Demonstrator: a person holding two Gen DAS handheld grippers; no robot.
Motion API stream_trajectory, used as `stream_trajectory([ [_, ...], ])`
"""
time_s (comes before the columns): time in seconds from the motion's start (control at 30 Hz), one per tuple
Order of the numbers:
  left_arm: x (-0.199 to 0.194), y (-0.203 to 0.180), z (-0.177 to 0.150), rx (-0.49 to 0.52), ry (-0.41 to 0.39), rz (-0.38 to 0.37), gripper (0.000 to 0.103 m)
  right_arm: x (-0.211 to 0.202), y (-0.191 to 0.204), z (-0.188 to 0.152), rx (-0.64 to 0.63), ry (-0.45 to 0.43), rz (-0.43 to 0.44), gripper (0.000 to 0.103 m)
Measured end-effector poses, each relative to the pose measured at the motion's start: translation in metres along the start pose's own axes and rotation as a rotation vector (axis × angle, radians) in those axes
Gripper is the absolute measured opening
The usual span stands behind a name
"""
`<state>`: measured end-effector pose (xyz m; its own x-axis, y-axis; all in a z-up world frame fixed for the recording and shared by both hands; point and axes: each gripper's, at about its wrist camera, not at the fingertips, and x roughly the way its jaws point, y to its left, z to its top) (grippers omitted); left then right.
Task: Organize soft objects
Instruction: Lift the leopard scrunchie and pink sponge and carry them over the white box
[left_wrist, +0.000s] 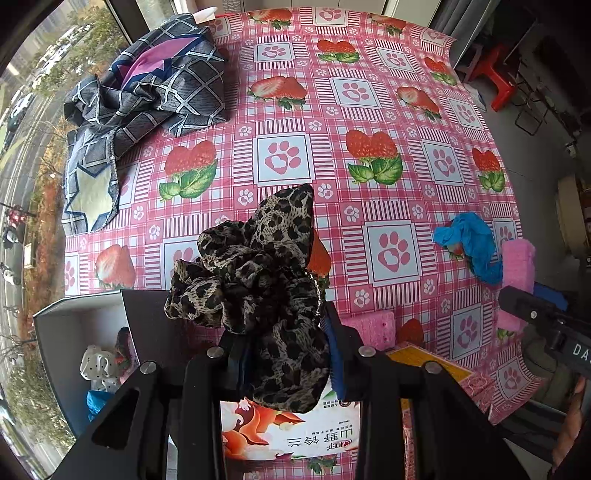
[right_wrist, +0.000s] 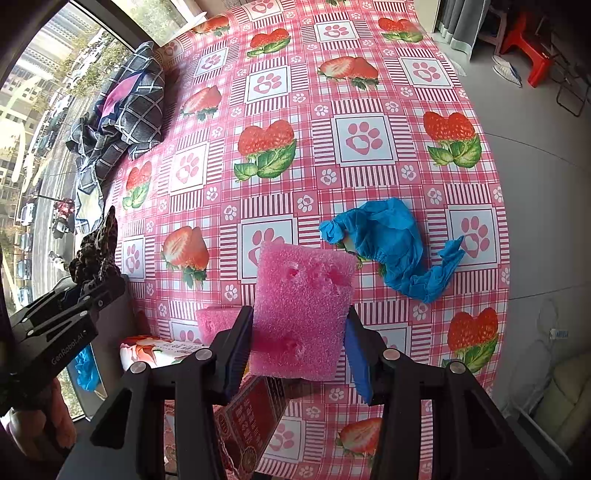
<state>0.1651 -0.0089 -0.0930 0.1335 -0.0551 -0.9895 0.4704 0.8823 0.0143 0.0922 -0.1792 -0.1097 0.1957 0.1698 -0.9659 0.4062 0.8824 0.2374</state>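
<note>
My left gripper (left_wrist: 286, 354) is shut on a leopard-print scrunchie (left_wrist: 258, 280) and holds it above the table's near edge, beside an open box (left_wrist: 74, 332). The scrunchie also shows at the left of the right wrist view (right_wrist: 98, 251). My right gripper (right_wrist: 295, 347) is shut on a pink foam sponge (right_wrist: 303, 310), lifted over the table. That sponge shows in the left wrist view (left_wrist: 517, 266). A second pink sponge (left_wrist: 373, 328) lies on the table near the edge. A crumpled blue cloth (right_wrist: 391, 243) lies to the right.
The table carries a pink strawberry-and-paw tablecloth (left_wrist: 354, 92). A grey checked fabric (left_wrist: 155, 88) is heaped at the far left. The box holds a white dotted item (left_wrist: 98, 365) and something blue. A printed packet (left_wrist: 288, 432) and a red-yellow carton (right_wrist: 255, 413) lie at the near edge.
</note>
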Motion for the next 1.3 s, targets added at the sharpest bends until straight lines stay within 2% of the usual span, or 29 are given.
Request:
stream_trajectory([
  [0.57,-0.044,0.003,-0.082,0.088,-0.009,-0.048,0.036,-0.047,0.03,-0.053,-0.017,-0.048,0.032,0.049],
  [0.9,-0.06,0.028,-0.11,0.054,-0.028,-0.063,0.036,-0.058,0.061,-0.084,-0.052,-0.045,0.048,0.049],
  [1.3,-0.073,0.067,-0.122,-0.019,-0.073,-0.064,0.036,-0.05,0.114,-0.101,-0.146,-0.021,0.051,0.049],
])
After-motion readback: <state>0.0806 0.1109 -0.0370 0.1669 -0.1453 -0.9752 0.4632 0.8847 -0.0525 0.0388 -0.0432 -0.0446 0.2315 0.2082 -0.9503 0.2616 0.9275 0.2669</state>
